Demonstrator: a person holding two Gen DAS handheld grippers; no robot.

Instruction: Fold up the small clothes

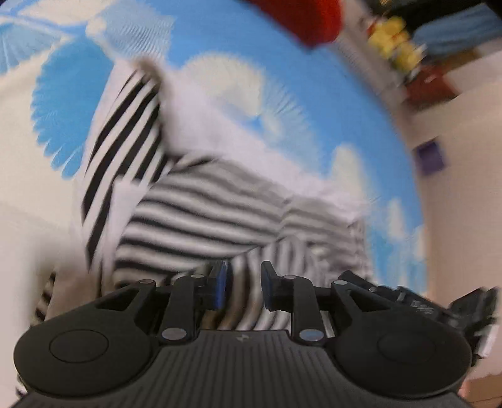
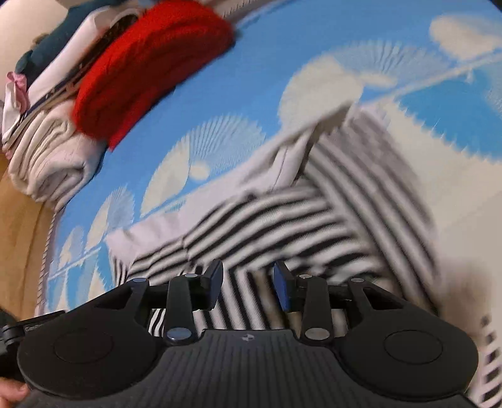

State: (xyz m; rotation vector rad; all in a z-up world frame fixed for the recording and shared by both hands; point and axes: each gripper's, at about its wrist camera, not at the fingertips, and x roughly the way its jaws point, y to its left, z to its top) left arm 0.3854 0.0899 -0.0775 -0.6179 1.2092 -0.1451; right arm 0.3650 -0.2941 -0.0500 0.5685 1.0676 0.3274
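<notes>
So both tongs are hovering over a black-and-white striped top that's lying on a blue sheet with white fan shapes. Pictures are pretty smeared, so take the fine detail with a grain of salt.

Starting on the left: the left gripper has its jaws parted a little, a narrow gap, and I only see striped cloth beyond that gap, nothing pinched by the pads as far as I can tell. From that camera one sleeve or side flap runs up toward 11 o'clock, laid over at an angle to the body, whose stripes run crosswise. A red folded thing sits way up at 12 to 1 o'clock.

Moving right: the right gripper is open a bit wider, also empty from what I can see, with the top spread just ahead of it. The collar or a turned-over edge points toward 1 o'clock. At 10 to 11 o'clock there's a stack of already folded clothes with the red piece beside it, well apart from the striped one.

My read: a few pieces are done and stacked, and this top is only partway, maybe one flap brought in. It looks lumpy, so the remaining folds and moving it to the stack are left.
</notes>
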